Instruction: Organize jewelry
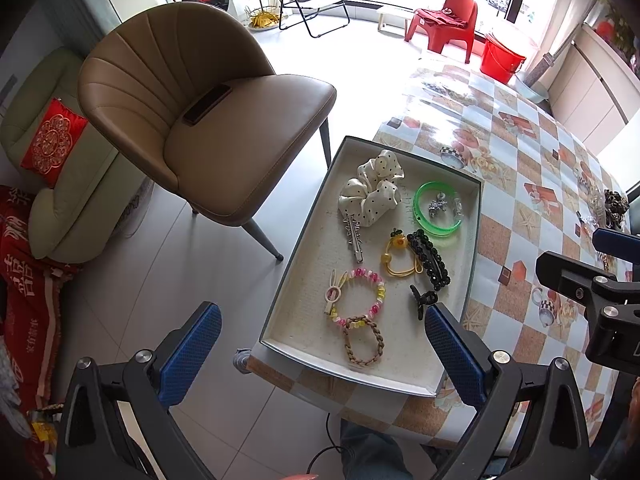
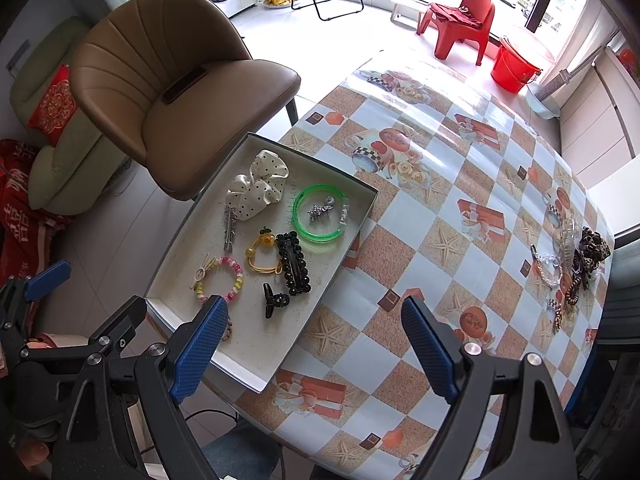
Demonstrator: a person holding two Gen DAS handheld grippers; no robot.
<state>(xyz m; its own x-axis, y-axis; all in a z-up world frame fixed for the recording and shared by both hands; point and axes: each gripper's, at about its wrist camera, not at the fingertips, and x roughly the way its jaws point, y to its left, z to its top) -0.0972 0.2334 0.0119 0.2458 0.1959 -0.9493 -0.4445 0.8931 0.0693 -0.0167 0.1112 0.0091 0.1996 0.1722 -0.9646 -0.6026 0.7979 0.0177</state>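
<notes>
Blue-padded fingers (image 1: 192, 356) of the left gripper (image 1: 322, 354) stand spread wide with nothing between them, pointing steeply down over the near end of the tray (image 1: 296, 240). Between its fingertips lie a braided hair tie (image 1: 363, 340) and a pink bead bracelet (image 1: 358, 294). The right gripper (image 2: 314, 350) is spread just as wide and empty, its left finger (image 2: 198, 354) hiding part of the braided tie. Beyond its right finger, a tangled jewelry pile (image 2: 568, 268) sits at the table (image 2: 440, 184) edge, too jumbled to sort out.
</notes>
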